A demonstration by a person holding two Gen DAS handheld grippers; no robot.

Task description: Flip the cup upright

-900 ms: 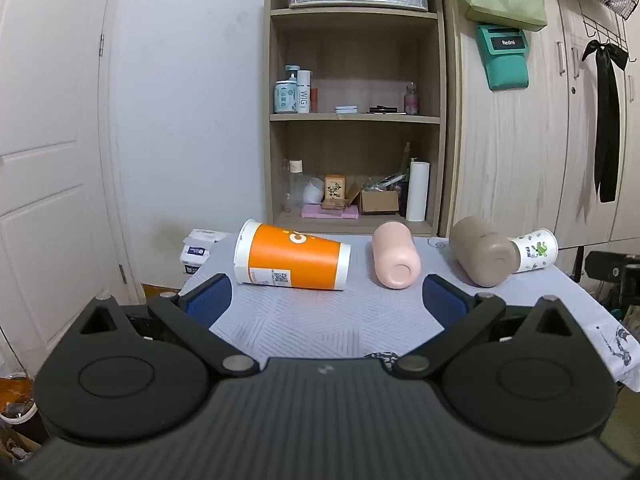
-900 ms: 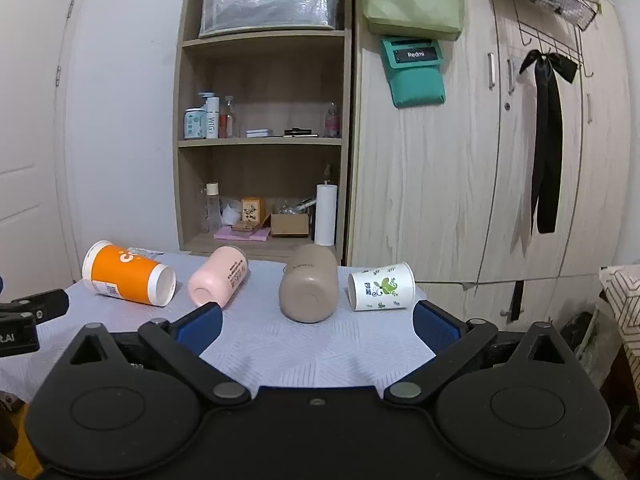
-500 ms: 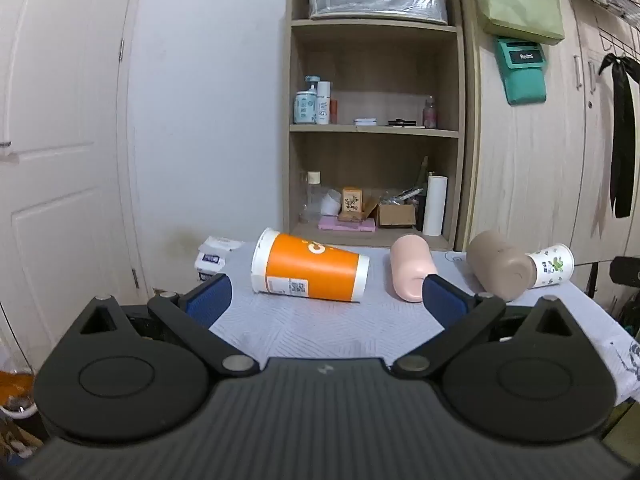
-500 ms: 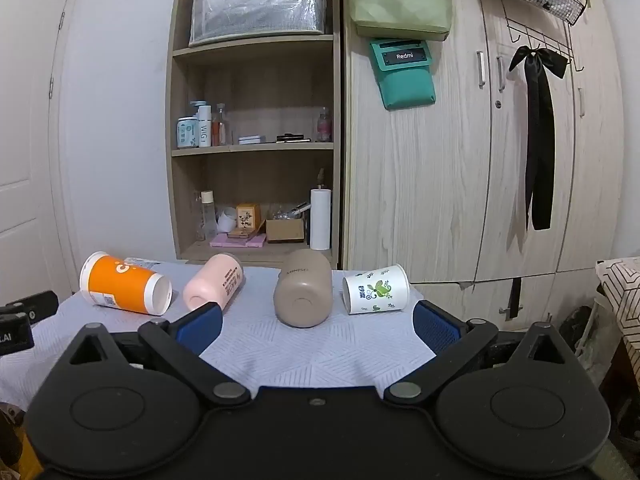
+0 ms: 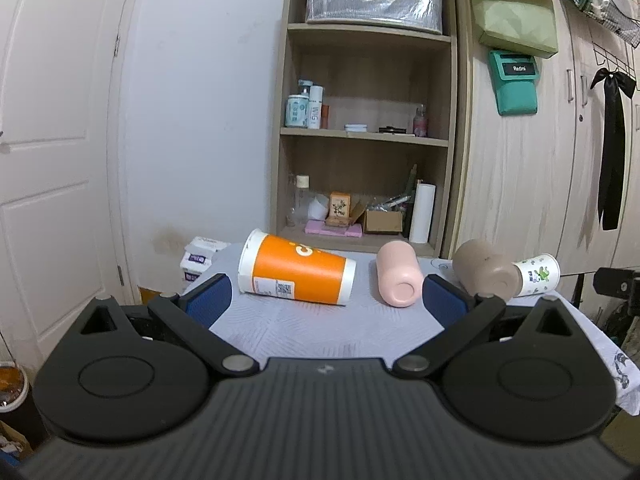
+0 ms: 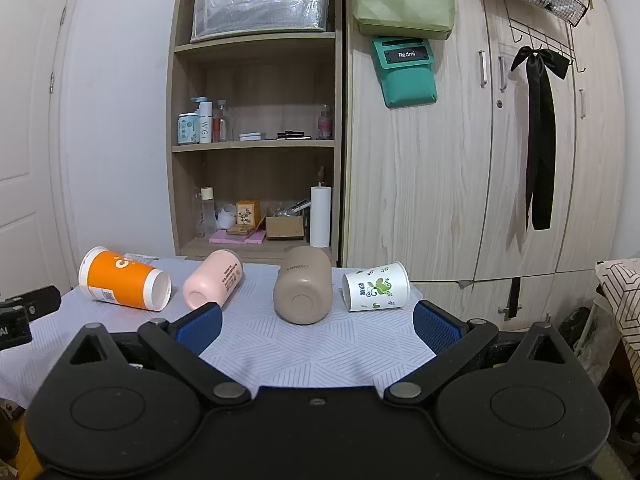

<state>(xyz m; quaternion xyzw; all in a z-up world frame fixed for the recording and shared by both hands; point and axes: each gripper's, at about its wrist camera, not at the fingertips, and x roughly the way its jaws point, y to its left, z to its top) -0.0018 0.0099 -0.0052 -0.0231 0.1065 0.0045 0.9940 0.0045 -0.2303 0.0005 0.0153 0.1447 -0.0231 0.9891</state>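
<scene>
Several cups lie on their sides in a row on the cloth-covered table (image 5: 320, 332): an orange paper cup (image 5: 294, 269), a pink cup (image 5: 399, 278), a beige cup (image 5: 486, 268) and a white paper cup with green print (image 5: 538, 273). The right wrist view shows the same row: the orange cup (image 6: 122, 280), the pink cup (image 6: 214, 282), the beige cup (image 6: 303, 290) and the white cup (image 6: 376, 286). My left gripper (image 5: 324, 298) is open and empty, short of the orange and pink cups. My right gripper (image 6: 316, 322) is open and empty, short of the beige cup.
A wooden shelf unit (image 5: 366, 128) with bottles and boxes stands behind the table, next to a wardrobe (image 6: 460, 160). A white door (image 5: 48, 160) is at the left. Small white packets (image 5: 200, 254) lie at the table's far left corner.
Both grippers have lowered a little, so the cups sit lower in each view. The left view has shifted left. The cups have not moved.
</scene>
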